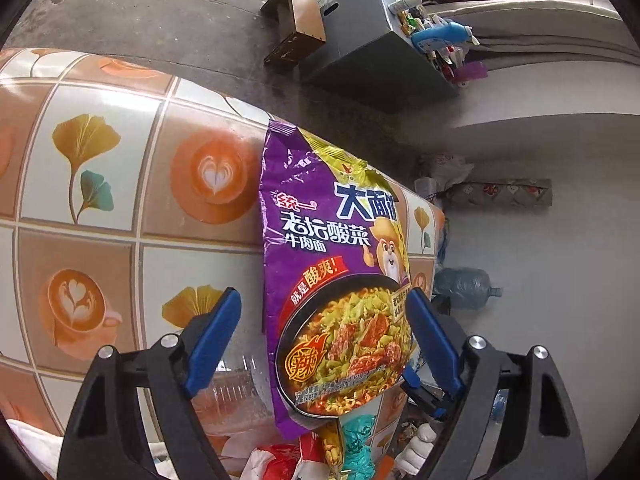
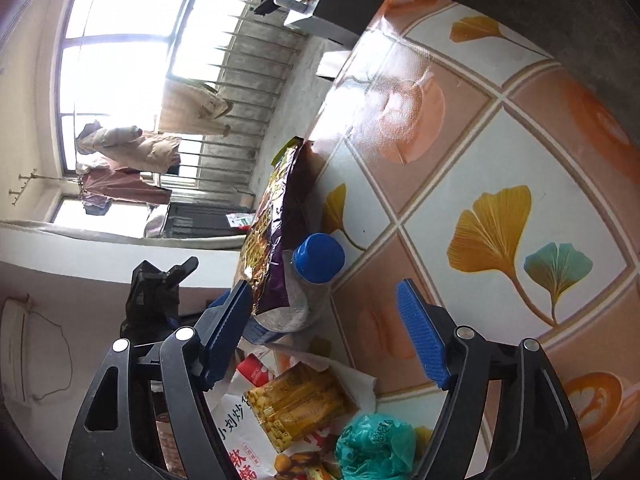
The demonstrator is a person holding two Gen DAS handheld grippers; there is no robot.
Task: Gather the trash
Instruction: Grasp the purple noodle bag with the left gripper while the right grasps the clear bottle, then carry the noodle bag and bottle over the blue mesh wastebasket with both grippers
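A purple instant-noodle bag (image 1: 332, 264) lies on the table's patterned cloth (image 1: 100, 208), at its edge. My left gripper (image 1: 324, 340) stands open astride the bag's lower end, the left pad clear of it and the right pad at its rim. A clear plastic bottle (image 1: 236, 384) lies partly under the bag. In the right wrist view my right gripper (image 2: 322, 332) is open around that bottle (image 2: 298, 304), whose blue cap (image 2: 318, 258) points away. The purple bag (image 2: 276, 240) leans against it. A yellow snack packet (image 2: 300, 404) and a teal plastic bag (image 2: 376, 444) lie nearer.
A white printed bag (image 2: 240, 440) lies under the yellow packet. Beyond the table edge are the concrete floor (image 1: 180, 20), a brown stool (image 1: 296, 24), a cluttered grey cabinet (image 1: 372, 40) and a water jug (image 1: 464, 288). A white-gloved hand (image 1: 416, 452) shows low down.
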